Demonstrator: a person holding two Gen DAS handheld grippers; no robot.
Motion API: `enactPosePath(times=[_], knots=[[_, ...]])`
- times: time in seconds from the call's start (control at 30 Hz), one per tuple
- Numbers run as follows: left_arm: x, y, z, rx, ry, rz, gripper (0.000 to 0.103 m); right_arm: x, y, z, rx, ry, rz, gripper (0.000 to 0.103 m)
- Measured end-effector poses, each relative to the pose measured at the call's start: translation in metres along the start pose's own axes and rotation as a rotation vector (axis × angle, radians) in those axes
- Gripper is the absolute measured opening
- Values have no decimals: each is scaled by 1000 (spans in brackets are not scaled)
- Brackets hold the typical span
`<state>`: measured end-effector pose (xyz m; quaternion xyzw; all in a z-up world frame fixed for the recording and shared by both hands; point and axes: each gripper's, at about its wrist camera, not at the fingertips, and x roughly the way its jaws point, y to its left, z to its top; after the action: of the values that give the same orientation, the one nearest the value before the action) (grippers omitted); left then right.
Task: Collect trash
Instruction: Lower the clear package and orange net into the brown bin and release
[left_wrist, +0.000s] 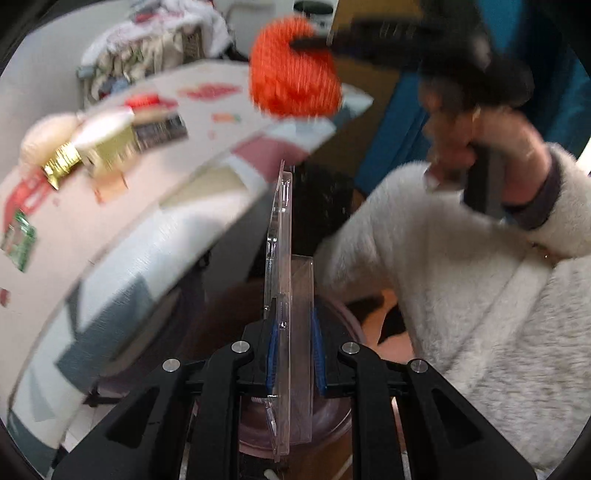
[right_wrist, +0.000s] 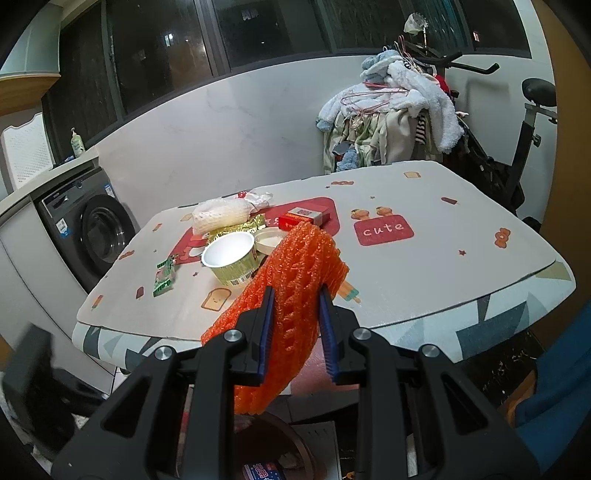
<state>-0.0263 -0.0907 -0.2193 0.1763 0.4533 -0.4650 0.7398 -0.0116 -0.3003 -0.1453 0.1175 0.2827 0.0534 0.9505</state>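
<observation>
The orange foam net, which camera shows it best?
The right wrist view: the orange foam net is sharp and close, pinched between the jaws of the right gripper above the table. The left wrist view shows it only as a motion-blurred orange blob farther off, its mesh unreadable.

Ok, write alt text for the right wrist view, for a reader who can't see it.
The right claw grips a piece of orange foam netting, held in front of a patterned table. On the table lie a paper cup on its side, a green wrapper, a red box and other trash. A washing machine stands at left.
</observation>
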Motion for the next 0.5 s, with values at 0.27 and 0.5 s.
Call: enactPosePath(times=[0.27,0.5], knots=[[64,9,-10,-18,155,9,16,10,-5,-9,10,33,-7,26],[62,22,-11,-83,86,46,58,20,-6,-22,6,69,-10,26]])
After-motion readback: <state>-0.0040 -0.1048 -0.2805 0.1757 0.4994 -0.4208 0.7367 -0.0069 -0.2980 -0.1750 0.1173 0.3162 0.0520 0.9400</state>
